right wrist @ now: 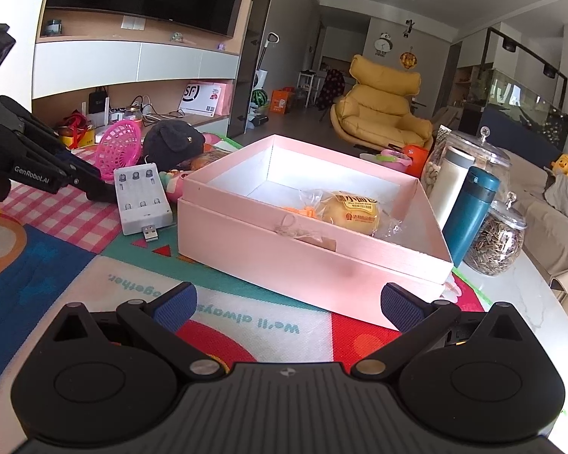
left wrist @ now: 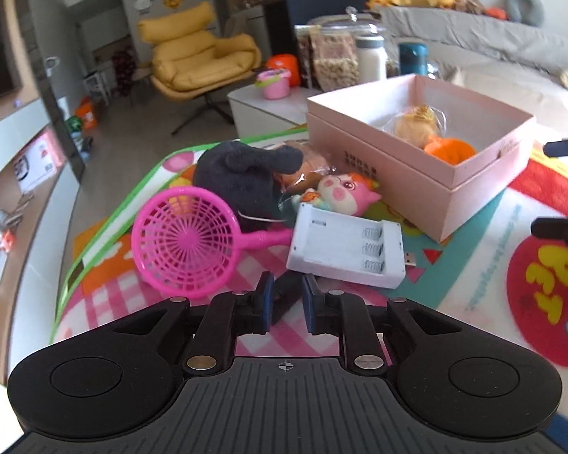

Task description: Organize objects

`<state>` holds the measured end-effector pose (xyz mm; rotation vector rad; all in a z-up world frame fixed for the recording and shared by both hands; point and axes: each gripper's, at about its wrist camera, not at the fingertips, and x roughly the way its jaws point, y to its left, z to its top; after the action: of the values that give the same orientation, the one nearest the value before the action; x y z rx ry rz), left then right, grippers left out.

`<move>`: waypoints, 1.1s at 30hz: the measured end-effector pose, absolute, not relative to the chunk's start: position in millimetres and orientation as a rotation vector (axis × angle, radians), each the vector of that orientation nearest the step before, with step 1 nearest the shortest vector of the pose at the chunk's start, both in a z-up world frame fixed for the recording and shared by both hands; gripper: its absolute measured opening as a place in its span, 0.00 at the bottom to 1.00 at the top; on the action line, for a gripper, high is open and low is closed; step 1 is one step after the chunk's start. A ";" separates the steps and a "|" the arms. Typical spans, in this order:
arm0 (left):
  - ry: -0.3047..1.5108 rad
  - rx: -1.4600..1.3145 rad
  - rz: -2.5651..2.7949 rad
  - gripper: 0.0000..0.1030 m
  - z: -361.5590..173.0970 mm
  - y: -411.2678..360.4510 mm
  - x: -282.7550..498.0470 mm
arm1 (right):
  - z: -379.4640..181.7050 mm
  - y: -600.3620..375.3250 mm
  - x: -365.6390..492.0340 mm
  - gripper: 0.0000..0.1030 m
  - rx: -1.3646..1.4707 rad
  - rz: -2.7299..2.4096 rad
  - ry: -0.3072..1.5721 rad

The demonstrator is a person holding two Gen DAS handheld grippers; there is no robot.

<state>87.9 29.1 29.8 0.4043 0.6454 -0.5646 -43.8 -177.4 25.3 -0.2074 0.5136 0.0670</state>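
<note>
Pink box (right wrist: 314, 242) at frame centre holding wrapped bread (right wrist: 350, 212), right gripper (right wrist: 288, 304) spread wide and empty, left gripper (left wrist: 287, 304) narrow with nothing between, white charger (left wrist: 344, 249) just ahead

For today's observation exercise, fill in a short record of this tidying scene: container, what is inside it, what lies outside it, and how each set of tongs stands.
container: pink box, lid off, on a colourful mat
inside: wrapped bun, orange toy
outside: battery charger, pink strainer, dark plush, piglet toy
left tongs: narrow gap, nothing between them, near the charger
right tongs: wide open, empty, facing the box
</note>
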 end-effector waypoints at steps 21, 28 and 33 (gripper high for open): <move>0.785 0.677 -0.706 0.19 38.7 8.0 109.7 | 24.4 -175.8 -40.8 1.00 -0.208 0.093 0.538; 0.820 0.646 -0.649 0.43 24.4 -3.4 124.7 | 24.3 -176.9 -41.3 1.00 -0.203 0.098 0.540; 0.834 0.551 -0.600 0.32 26.3 2.5 124.5 | 24.2 -178.6 -42.2 1.00 -0.194 0.106 0.538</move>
<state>124.5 2.5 26.3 0.5511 0.8342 -0.6001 -42.2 -178.6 24.2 -0.1942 0.5379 0.1064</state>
